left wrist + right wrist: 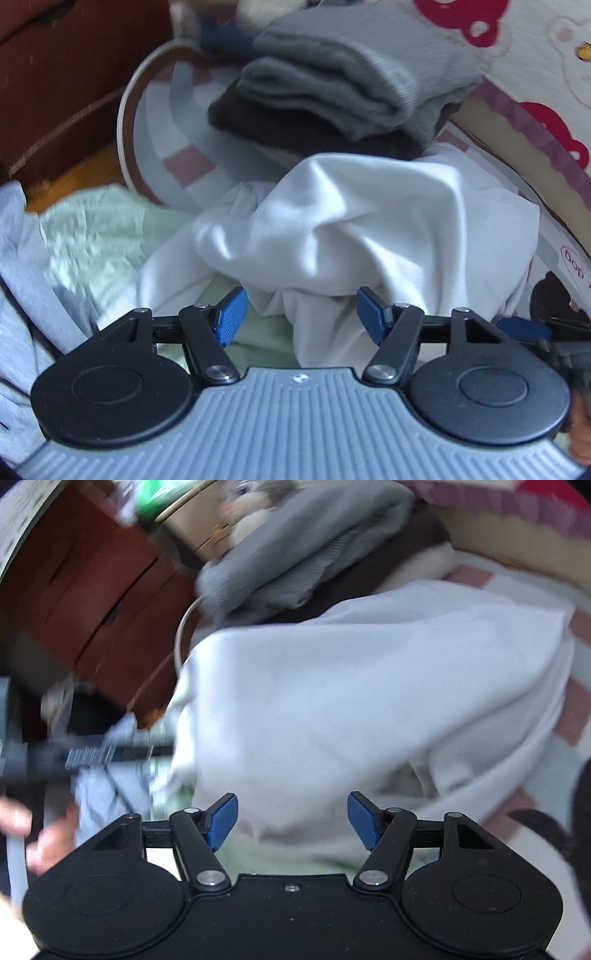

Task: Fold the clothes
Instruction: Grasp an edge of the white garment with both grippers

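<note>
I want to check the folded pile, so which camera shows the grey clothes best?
The left wrist view. There the grey clothes lie stacked on a dark garment, with separate folds visible despite slight blur. The right wrist view shows the same stack tilted, more smeared and partly cut off at the top.

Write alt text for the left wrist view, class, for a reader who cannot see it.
Open tongs with blue tips reach toward a crumpled white garment lying on a bed. Behind it sits a stack of folded grey clothes; a pale green cloth lies to the left.
</note>
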A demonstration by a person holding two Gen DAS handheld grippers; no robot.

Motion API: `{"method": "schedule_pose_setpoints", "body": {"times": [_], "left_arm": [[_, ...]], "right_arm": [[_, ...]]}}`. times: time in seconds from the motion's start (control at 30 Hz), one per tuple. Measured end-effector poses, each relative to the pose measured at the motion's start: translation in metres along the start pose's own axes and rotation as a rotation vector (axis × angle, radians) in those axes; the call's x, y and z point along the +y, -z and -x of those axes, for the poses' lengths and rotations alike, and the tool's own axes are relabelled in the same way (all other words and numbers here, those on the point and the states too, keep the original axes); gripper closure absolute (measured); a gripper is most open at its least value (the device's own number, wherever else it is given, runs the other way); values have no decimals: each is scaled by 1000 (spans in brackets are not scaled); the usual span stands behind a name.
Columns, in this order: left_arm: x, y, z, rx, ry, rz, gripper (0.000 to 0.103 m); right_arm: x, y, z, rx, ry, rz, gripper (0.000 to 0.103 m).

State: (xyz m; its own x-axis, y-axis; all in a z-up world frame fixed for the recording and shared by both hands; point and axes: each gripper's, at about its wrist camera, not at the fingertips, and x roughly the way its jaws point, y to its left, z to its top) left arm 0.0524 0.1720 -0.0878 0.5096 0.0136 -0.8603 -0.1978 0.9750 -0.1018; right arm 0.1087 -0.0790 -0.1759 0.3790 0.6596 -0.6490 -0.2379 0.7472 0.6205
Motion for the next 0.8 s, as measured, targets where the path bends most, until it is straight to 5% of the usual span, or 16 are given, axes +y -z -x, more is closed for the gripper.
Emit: {"method": "schedule_pose_setpoints", "body": {"times": [0.07, 0.1, 0.13, 0.2, 0.43, 0.6, 0.67, 0.73, 0.8], "left_arm": [[0, 1, -6, 10, -5, 0, 38], [-2, 1, -8, 8, -19, -7, 36], [-4, 2, -11, -5, -38, -15, 33], [-6, 2, -15, -33, -66, -21, 27], [-14, 3, -14, -118, -26, -47, 2], [-44, -3, -41, -23, -17, -203, 0], [-46, -8, -49, 0, 8, -178, 11], [-45, -13, -44, -12, 63, -147, 86], [-49, -16, -31, -65, 109, -149, 91]], "right_arm": [[-27, -8, -21, -28, -47, -176, 29], [-40, -9, -31, -25, -105, -265, 66], [-47, -8, -35, -36, -138, -325, 88], [-53, -6, -30, -87, -177, -383, 90], [9, -2, 78, -348, 73, 74, 98], [27, 2, 120, -406, 202, 165, 98], [20, 0, 126, -427, 213, 148, 99], [12, 3, 133, -456, 217, 133, 99], [10, 2, 146, -498, 228, 120, 99]]}}
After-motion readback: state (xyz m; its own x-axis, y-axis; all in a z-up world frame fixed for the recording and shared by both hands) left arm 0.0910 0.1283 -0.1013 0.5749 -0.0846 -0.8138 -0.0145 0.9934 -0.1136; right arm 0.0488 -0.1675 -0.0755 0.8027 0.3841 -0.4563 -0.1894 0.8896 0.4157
